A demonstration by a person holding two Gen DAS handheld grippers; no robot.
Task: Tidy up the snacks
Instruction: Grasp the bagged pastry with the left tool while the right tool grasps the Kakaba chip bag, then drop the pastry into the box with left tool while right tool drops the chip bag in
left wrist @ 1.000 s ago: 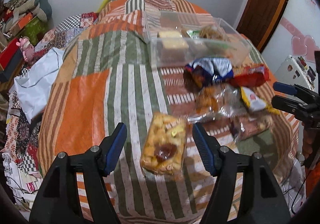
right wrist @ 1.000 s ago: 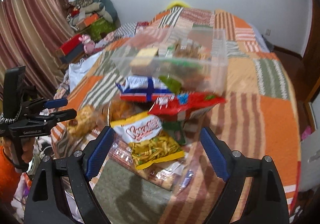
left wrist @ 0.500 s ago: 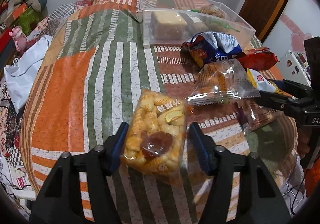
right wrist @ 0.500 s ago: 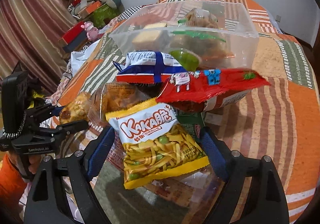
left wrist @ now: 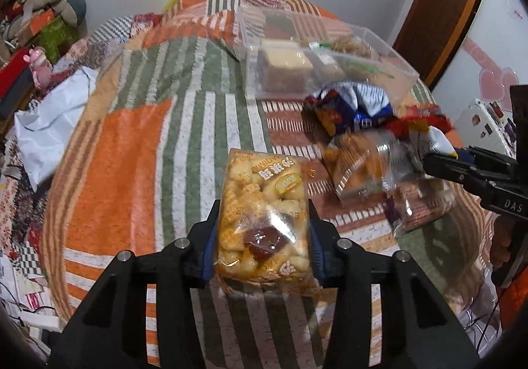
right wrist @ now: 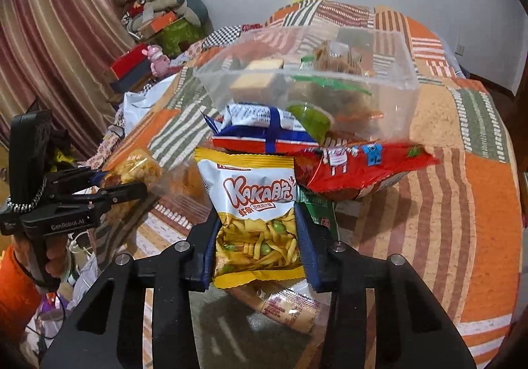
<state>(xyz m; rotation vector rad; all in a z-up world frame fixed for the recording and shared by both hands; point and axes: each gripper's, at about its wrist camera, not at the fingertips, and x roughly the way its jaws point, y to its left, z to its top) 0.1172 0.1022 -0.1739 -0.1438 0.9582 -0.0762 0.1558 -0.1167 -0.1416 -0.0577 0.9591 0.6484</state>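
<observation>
Snacks are now clamped in both tongs, open around them a second ago: puffed-corn bag (left wrist: 262, 220) between left gripper (left wrist: 262, 233) fingers, KAKA bag (right wrist: 257, 220) in right gripper (right wrist: 257, 243) (clear bin (right wrist: 396, 95) ahead), so both look ready for binning.

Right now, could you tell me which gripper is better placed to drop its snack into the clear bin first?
Right, probably: the right gripper holds the KAKA bag straight before the clear bin; the left gripper sits off to its side.

Each fisheye view looks forward along its own gripper's fingers, low and close over the striped patchwork bedspread (left wrist: 138, 144) toward the far white wall. Both share the clear plastic bin (left wrist: 330, 72) (right wrist: 389, 85) and the snack pile; each sees the other gripper at its edge.
</observation>
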